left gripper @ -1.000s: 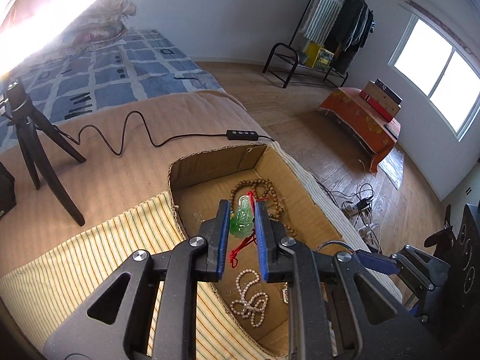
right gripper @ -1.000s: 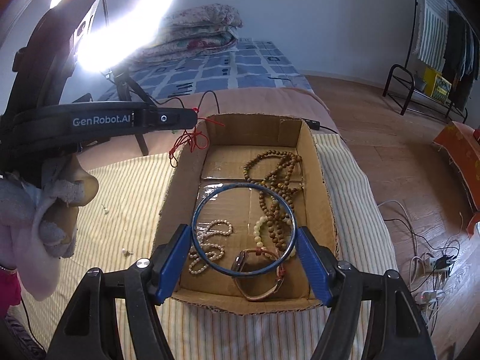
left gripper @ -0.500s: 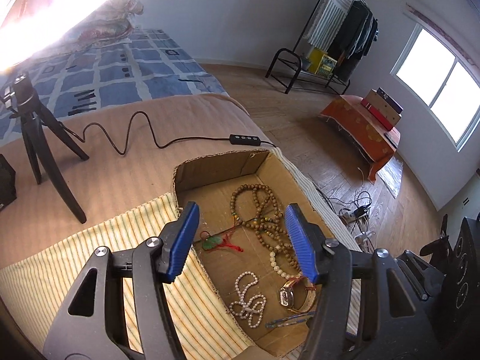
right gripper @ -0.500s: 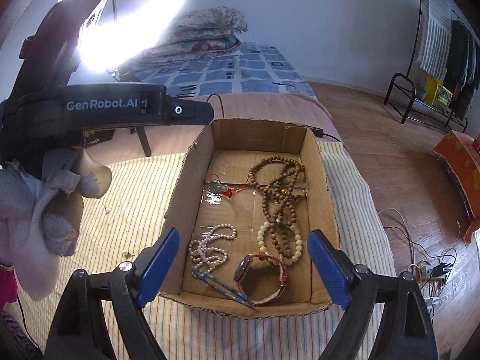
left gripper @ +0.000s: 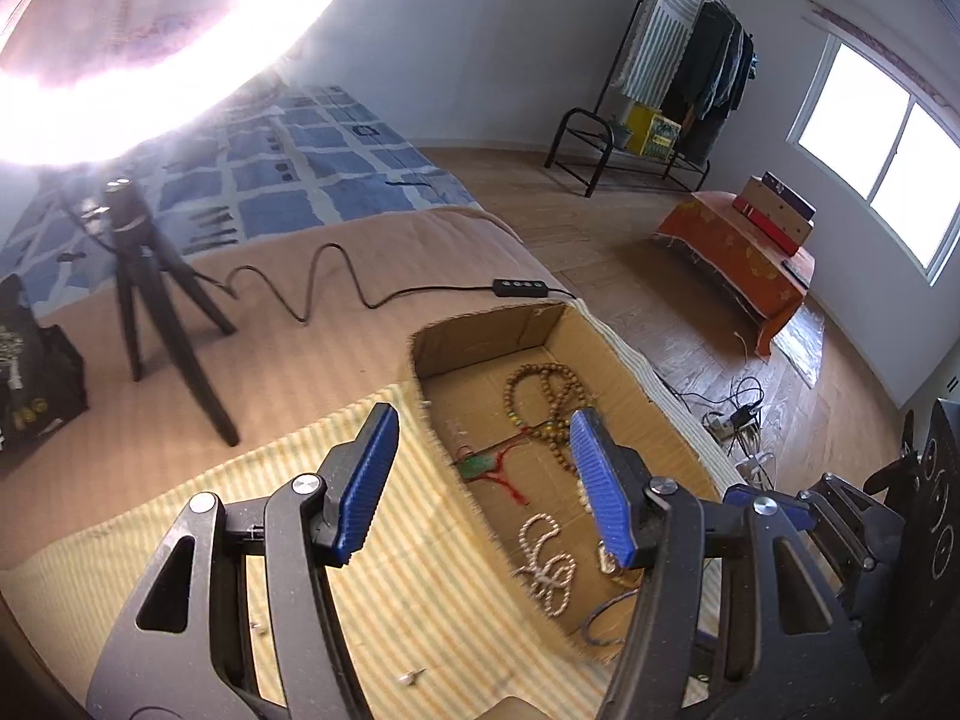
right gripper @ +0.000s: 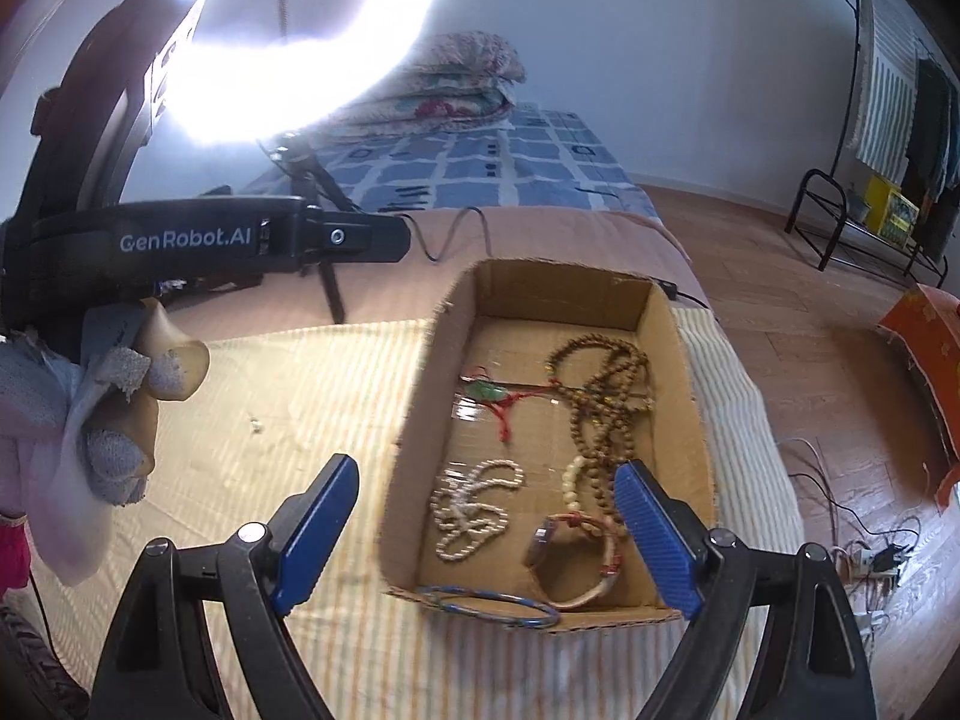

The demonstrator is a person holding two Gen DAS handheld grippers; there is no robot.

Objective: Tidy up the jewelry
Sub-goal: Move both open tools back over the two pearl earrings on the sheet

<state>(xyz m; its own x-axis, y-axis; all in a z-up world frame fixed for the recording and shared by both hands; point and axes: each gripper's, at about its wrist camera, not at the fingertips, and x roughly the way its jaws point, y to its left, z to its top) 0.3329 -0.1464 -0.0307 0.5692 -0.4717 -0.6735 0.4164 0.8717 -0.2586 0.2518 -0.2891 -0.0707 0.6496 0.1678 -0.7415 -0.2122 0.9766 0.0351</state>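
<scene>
Both sets of jaws stand wide apart and carry nothing: the left gripper (left gripper: 480,480) hangs over the near left corner of the cardboard box (right gripper: 684,360), and the right gripper (right gripper: 486,534) hangs above its near end.

The likeliest trouble, as I judge it, is the blue bangle (right gripper: 489,600), which lies across the low near edge of the box and could slip out onto the striped cloth (right gripper: 300,408) if nudged.

The long wooden bead string (right gripper: 606,396) overlaps the red cord of the green pendant (right gripper: 489,390), so lifting one may drag the other.

Also inside are a pale bead strand (right gripper: 468,510), heaped near the left wall, and a watch (right gripper: 570,552) at the near right. The box sits on the bed.
</scene>
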